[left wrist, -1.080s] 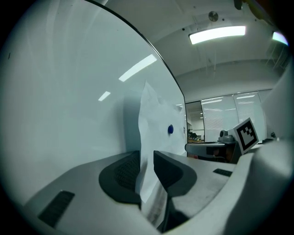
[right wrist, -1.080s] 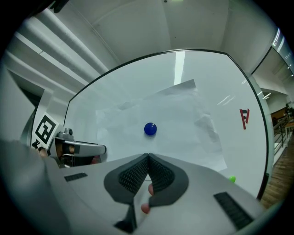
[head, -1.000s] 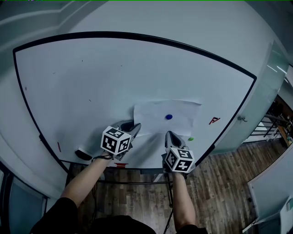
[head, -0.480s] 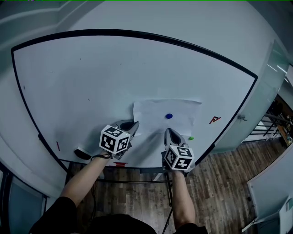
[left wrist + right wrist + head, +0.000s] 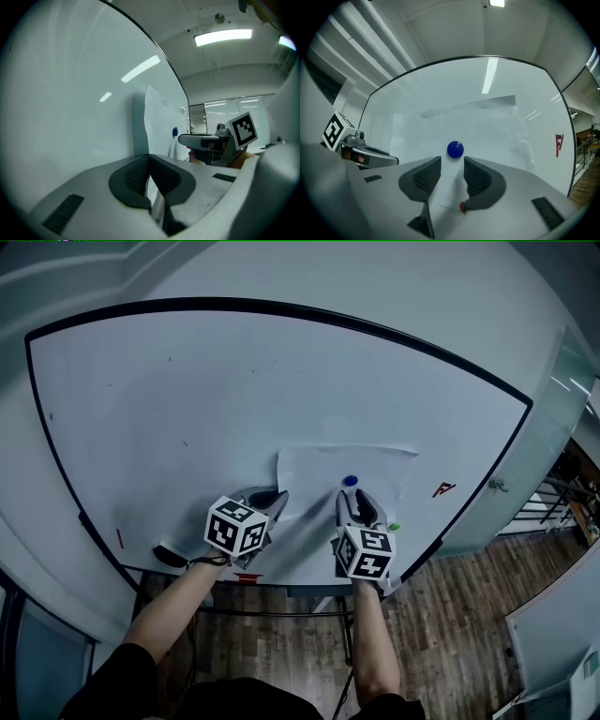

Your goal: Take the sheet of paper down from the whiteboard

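A white sheet of paper (image 5: 361, 465) hangs on the whiteboard (image 5: 187, 409), pinned by a round blue magnet (image 5: 351, 481). My left gripper (image 5: 274, 503) is shut on the sheet's lower left edge; in the left gripper view the paper (image 5: 157, 117) runs up from between the closed pads. My right gripper (image 5: 357, 506) sits just below the magnet and its jaws have just been opening. In the right gripper view the magnet (image 5: 455, 149) lies just beyond the open fingertips (image 5: 427, 174), with only flat paper (image 5: 487, 122) behind the gap.
A green magnet (image 5: 394, 527) and a red mark (image 5: 442, 489) sit on the board right of the sheet. A dark eraser (image 5: 171, 557) lies on the board's lower ledge at the left. Wooden floor (image 5: 450, 634) lies below, and a glass wall stands to the right.
My right gripper has risen towards the blue magnet and its jaws have opened. My left gripper has stayed at the paper's left edge.
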`<action>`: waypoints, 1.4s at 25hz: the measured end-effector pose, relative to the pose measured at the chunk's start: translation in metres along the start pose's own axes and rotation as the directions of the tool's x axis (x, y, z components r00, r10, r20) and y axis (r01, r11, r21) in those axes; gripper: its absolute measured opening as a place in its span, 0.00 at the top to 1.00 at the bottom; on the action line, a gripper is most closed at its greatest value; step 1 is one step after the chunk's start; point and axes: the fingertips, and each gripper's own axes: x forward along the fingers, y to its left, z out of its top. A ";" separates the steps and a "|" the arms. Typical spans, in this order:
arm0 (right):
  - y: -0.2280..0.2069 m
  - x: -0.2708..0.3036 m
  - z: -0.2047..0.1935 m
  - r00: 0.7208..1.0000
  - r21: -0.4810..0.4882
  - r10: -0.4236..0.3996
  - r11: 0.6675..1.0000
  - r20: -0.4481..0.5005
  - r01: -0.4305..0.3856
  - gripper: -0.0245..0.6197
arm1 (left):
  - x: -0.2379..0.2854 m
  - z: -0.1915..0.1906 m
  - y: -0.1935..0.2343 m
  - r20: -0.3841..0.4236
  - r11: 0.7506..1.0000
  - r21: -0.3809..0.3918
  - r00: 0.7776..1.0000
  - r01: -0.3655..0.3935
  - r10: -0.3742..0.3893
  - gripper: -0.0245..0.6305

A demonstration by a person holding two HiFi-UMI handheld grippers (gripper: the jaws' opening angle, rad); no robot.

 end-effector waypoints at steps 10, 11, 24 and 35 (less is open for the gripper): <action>-0.009 0.007 0.022 0.996 -0.036 -0.078 0.996 0.048 0.080 0.73 | 0.000 0.001 -0.008 -0.009 1.000 0.018 1.000 0.017 -0.017 0.93; -0.010 0.009 0.023 0.995 -0.037 -0.085 0.996 0.046 0.086 0.73 | 0.001 0.000 -0.008 -0.010 1.000 0.018 1.000 0.018 -0.018 0.93; -0.011 0.009 0.013 0.995 -0.038 -0.095 0.995 0.026 0.096 0.75 | 0.001 -0.011 -0.009 -0.025 0.999 0.000 0.999 0.033 -0.033 0.93; -0.008 0.010 0.003 0.996 -0.031 -0.092 0.995 0.012 0.092 0.75 | -0.003 -0.017 -0.007 -0.039 0.999 -0.011 0.999 0.037 -0.038 0.93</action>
